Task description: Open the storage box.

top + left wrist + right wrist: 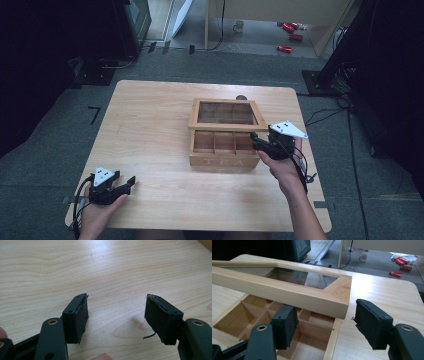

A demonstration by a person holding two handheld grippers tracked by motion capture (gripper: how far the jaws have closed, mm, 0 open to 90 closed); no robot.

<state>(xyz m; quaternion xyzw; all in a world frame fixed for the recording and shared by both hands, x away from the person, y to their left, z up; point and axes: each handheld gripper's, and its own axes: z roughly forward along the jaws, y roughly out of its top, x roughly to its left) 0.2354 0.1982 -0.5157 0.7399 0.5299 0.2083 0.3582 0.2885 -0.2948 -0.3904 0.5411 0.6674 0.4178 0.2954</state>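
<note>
A wooden tea box (224, 161) with several compartments stands right of the table's middle. Its glass-paned lid (226, 127) is raised at the front and tilts back on its hinges. My right gripper (257, 142) is at the box's right front corner, open. In the right gripper view its jaws (325, 313) straddle the lid's corner (287, 293): one pad sits under the lid over the open box (334, 338), the other outside; neither pad presses on the wood. My left gripper (131, 183) rests low near the table's front left, open with nothing between its pads (116, 315).
The light wooden table (150, 125) has bare room left of the box and in front of it. On the floor beyond lie a mug (238, 25) and red packets (289, 36). A dark cabinet (136, 20) stands at the back left.
</note>
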